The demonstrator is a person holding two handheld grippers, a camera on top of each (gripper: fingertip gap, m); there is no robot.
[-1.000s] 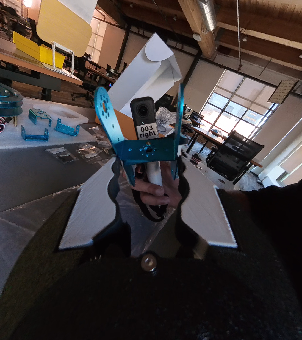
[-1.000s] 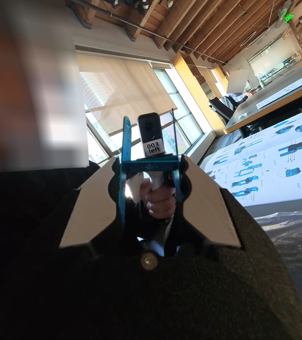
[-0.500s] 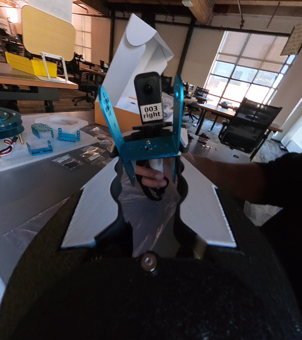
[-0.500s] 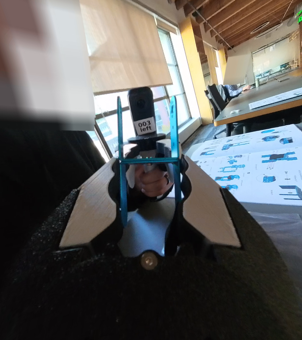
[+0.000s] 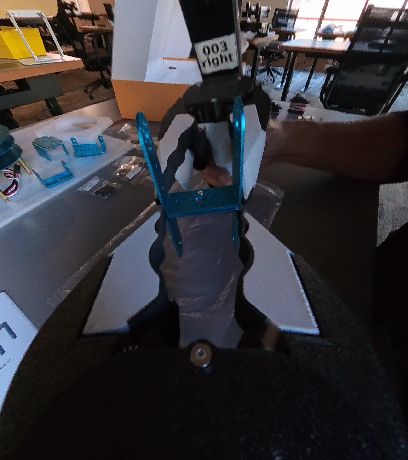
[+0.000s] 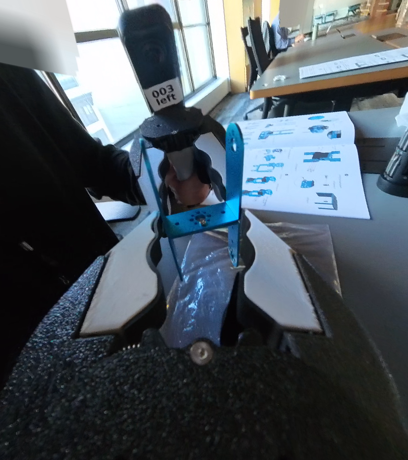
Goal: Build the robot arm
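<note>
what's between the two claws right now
A blue H-shaped metal bracket spans the gap, its ends pinched by the left claw and right claw. Clear plastic sheet lies beneath. Both wrist views show it.

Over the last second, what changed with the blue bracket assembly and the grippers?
Both grippers tipped downward, from ceiling and windows toward the grey table and clear plastic bag. The blue H-shaped metal bracket assembly came down with them. Unchanged: left gripper and right gripper both clamp it, facing each other.
</note>
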